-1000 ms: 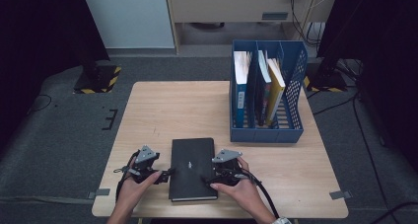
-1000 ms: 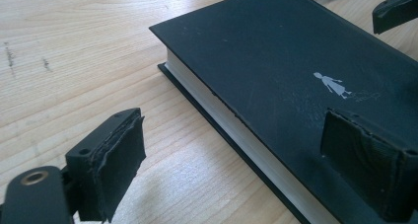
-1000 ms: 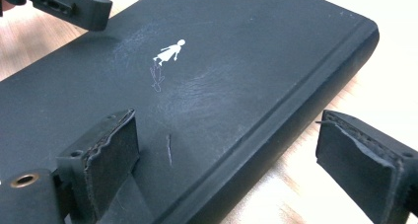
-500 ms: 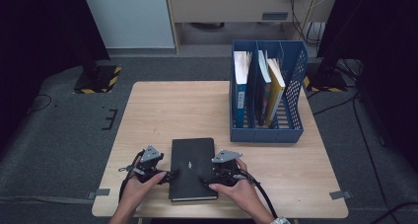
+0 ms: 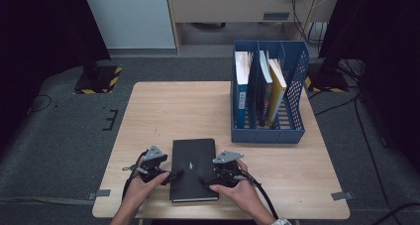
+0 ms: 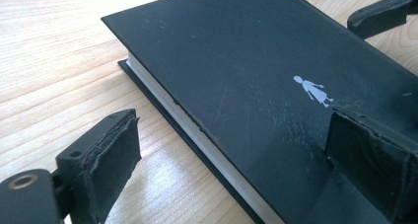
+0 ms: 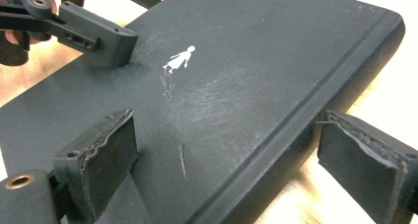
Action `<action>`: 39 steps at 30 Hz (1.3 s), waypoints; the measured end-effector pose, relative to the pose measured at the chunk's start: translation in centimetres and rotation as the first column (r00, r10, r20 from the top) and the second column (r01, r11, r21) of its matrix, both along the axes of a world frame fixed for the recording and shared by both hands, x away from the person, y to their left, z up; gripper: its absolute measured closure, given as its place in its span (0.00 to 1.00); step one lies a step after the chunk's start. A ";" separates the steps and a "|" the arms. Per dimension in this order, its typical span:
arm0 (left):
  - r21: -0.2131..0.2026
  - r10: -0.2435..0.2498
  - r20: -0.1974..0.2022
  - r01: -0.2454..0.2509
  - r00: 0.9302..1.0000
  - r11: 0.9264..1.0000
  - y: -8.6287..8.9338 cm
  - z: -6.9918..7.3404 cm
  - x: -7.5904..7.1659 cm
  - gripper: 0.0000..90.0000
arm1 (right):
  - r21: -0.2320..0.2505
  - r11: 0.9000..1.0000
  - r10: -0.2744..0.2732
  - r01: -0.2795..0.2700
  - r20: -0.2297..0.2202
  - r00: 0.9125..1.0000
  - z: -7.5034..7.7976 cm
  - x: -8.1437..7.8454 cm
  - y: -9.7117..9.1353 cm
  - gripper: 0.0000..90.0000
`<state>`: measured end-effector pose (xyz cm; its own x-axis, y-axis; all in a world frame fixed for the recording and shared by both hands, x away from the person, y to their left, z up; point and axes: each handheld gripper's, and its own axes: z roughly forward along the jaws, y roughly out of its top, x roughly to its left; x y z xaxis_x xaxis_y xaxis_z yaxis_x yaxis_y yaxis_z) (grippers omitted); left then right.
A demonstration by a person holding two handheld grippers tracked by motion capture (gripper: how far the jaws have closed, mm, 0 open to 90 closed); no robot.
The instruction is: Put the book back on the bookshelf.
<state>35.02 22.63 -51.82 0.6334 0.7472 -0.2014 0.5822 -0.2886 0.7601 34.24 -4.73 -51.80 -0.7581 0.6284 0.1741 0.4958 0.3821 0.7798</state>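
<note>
Black book (image 5: 193, 168) at lower centre of the bench (image 5: 198, 111); left tool (image 5: 171, 176) and right tool (image 5: 208, 178) gape, straddling opposite edges; close both evenly before lifting.

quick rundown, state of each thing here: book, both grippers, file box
black book: closed, lying flat on the table, white figure on its cover facing up
left gripper: open, one jaw over the cover, the other beside the page edge
right gripper: open, straddling the book's spine edge
blue file box: upright, books standing in its slots
</note>
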 end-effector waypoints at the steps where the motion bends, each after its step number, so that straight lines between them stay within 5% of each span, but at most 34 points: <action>1: 0.000 0.000 0.000 0.000 1.000 1.000 0.0 0.0 0.0 0.06 | 0.004 1.000 -0.001 0.001 -0.005 1.000 0.0 0.0 0.0 0.09; 19: -0.046 -0.037 -0.032 0.035 0.999 0.998 -0.7 -0.4 1.4 0.06 | 0.023 1.000 -0.001 0.002 -0.039 0.999 -0.3 0.5 0.0 0.06; 39: -0.039 -0.052 -0.040 0.050 0.998 0.998 -1.3 -0.3 2.2 0.06 | 0.046 0.999 -0.021 0.025 -0.080 0.997 -0.7 1.2 0.0 0.02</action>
<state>37.22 21.37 -52.15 0.6610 0.7056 -0.2554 0.5984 -0.2903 0.7467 35.49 -4.70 -52.49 -0.7264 0.6351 0.2625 0.5647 0.3341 0.7546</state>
